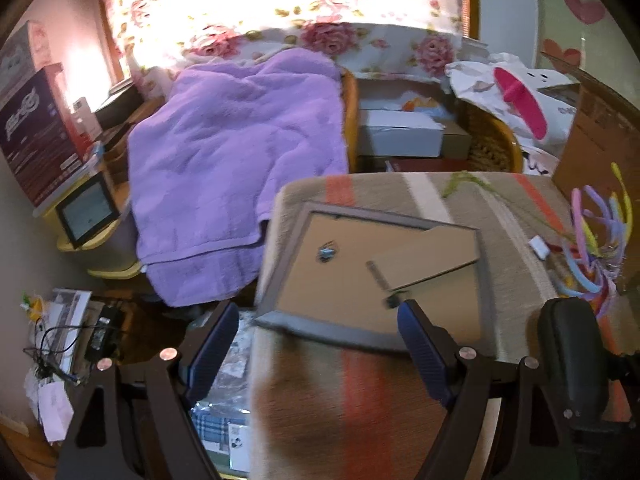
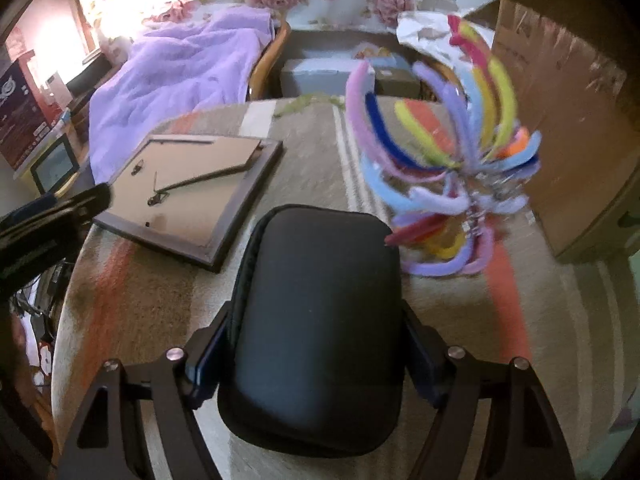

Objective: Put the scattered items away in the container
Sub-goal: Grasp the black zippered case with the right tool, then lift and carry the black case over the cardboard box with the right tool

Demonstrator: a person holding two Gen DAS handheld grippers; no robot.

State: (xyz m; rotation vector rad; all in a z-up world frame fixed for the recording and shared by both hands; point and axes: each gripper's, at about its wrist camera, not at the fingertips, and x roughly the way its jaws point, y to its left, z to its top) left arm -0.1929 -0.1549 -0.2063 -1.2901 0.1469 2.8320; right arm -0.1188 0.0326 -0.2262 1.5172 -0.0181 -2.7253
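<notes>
I am holding the black zip case in my right claw, its fingers closed on the two long sides near the end closest to me, and the case is sitting low over the striped cloth on the tabletop; whether it is resting there or lifted I cannot tell. It looks to me like a semi-rigid shell with a smooth, slightly slippery skin, light for its bulk, so gripping across the narrow width seems right. My left claw is hanging wide open with nothing in it, over the tabletop's near-left edge, just short of the picture frame, which is lying face down with its cardboard stand showing. I judge that frame stiff, flat and possibly glazed, best taken by a rail at its edge. Toward the far-right side a bundle of coloured pipe cleaners is standing up, soft, springy and light, easiest pinched at the wired middle. Which item is the container I cannot say; a cardboard box is standing at the right edge. The cloth may be bunching under anything dragged, and the room around is crowded: a purple towel over a chair, boxes, floor clutter.
</notes>
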